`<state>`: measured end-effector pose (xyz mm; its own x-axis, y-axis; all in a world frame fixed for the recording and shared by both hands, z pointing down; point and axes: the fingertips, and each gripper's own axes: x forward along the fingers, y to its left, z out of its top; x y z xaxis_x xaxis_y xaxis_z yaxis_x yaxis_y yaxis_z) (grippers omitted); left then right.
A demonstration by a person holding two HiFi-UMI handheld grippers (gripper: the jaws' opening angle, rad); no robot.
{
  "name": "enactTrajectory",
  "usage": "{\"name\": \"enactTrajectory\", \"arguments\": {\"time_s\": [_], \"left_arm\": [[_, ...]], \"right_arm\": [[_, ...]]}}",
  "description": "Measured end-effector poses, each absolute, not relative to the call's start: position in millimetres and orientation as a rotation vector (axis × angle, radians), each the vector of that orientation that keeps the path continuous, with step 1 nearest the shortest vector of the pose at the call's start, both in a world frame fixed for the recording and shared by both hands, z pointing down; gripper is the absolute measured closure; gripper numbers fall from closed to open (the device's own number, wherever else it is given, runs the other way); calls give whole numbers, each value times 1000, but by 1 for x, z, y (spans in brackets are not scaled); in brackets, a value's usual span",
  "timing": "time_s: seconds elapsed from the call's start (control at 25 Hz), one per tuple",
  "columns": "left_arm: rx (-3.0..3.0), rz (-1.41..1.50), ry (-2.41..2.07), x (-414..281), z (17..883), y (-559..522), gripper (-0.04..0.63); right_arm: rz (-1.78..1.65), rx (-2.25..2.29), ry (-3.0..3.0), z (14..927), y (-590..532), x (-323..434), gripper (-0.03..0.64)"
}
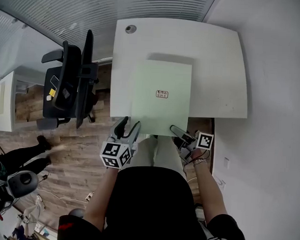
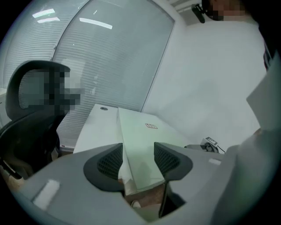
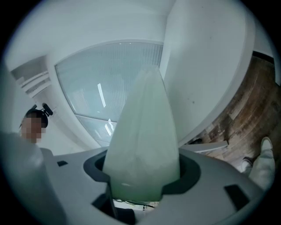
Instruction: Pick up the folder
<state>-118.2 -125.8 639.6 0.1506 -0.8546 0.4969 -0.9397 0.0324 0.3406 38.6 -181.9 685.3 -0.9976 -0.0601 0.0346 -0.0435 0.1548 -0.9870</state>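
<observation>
The folder [image 1: 160, 95], laid on the counter [image 1: 220, 65], is clamped at its 5 o'clock corner by the right gripper [image 1: 178, 133] and straddled at 7 o'clock by the wide-parted left gripper [image 1: 128, 126].

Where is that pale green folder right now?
In the head view the folder covers the middle of the white table, its near right corner held in the right tool.

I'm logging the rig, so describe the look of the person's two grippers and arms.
The left gripper and right gripper look alike. Each has a pale grey body, dark jaw pads with a mesh texture, and a cube of black-and-white square markers. The person wears a black short-sleeved top and a band on the right wrist.
</observation>
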Motion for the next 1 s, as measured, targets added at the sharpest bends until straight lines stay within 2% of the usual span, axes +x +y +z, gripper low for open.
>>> {"name": "enactTrajectory", "arguments": {"time_s": [0.48, 1.0], "left_arm": [[2106, -58, -1897, -121, 491, -143, 371], [2230, -196, -1910, -108, 409, -117, 371]], "right_arm": [[-1758, -136, 2487, 566, -202, 15, 316], [-1556, -198, 2523, 452, -183, 17, 316]]}}
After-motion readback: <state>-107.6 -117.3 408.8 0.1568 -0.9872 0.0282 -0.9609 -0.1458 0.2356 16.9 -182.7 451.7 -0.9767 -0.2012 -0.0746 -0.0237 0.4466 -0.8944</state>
